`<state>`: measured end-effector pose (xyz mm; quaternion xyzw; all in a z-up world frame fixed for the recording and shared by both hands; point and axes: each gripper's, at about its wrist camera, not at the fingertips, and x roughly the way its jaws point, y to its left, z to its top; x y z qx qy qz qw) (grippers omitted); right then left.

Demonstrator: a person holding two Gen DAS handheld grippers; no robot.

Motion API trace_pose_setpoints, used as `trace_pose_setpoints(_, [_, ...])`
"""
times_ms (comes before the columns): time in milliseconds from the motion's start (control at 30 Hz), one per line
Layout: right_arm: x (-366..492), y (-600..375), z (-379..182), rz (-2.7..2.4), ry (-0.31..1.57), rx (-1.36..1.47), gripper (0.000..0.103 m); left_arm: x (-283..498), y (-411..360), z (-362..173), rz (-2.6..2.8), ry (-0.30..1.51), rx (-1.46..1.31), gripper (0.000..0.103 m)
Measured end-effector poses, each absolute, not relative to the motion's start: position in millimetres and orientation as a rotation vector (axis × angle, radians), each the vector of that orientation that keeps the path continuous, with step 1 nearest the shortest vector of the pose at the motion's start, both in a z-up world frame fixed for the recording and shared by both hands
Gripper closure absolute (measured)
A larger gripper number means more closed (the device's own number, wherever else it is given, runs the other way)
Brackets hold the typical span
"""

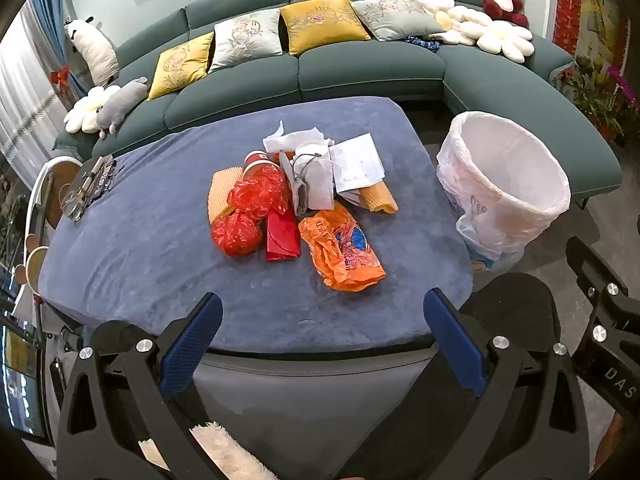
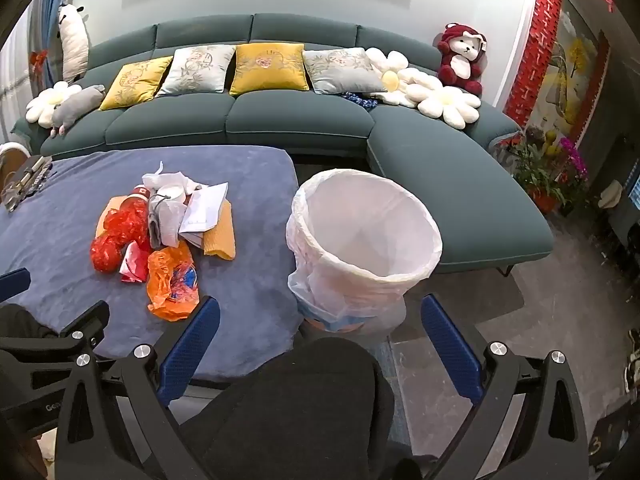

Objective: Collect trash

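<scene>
Right now the left gripper point(image 1: 322, 340) hangs above the near edge of the table point(image 1: 140, 264), its blue-padded fingers point(image 1: 192, 344) spread wide with nothing between them, pointing toward the sofa point(image 1: 372, 68). The right gripper point(image 2: 320, 346) sits just to its right, jaws equally wide and empty, aimed at the gap between the table's right edge and the trash bin point(image 2: 364, 248); a dark rounded shape lies low between its fingers, and what it is cannot be told

Trash sits heaped mid-table on the blue-grey cloth, well ahead of both tools: an orange plastic bag point(image 1: 344, 252) nearest, a red envelope point(image 1: 282, 238) beside it, a knotted red plastic bag point(image 1: 236, 234) to the left, crumpled red film point(image 1: 260, 192) over a red paper cup point(image 1: 258, 162), white tissue point(image 1: 294, 138), a white pouch with a grey cord point(image 1: 312, 178), folded white paper point(image 1: 358, 162) and yellow corrugated sheets point(image 1: 380, 196)

The bin, lined with a white bag, stands on the floor just beside the table's right side. A set of keys point(image 1: 86, 188) lies at the table's far left corner. Cushions and plush toys line the sofa
</scene>
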<state>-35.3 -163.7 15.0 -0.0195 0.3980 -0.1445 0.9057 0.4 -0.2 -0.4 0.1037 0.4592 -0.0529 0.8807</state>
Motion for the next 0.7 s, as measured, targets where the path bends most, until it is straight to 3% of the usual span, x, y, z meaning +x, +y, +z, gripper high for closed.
trace_pose_setpoints(700, [-37.3, -164.7, 15.6, -0.306, 0.823, -0.037, 0.007, 1.5, -1.2, 2.0, -0.108, 0.95, 0.217, 0.007])
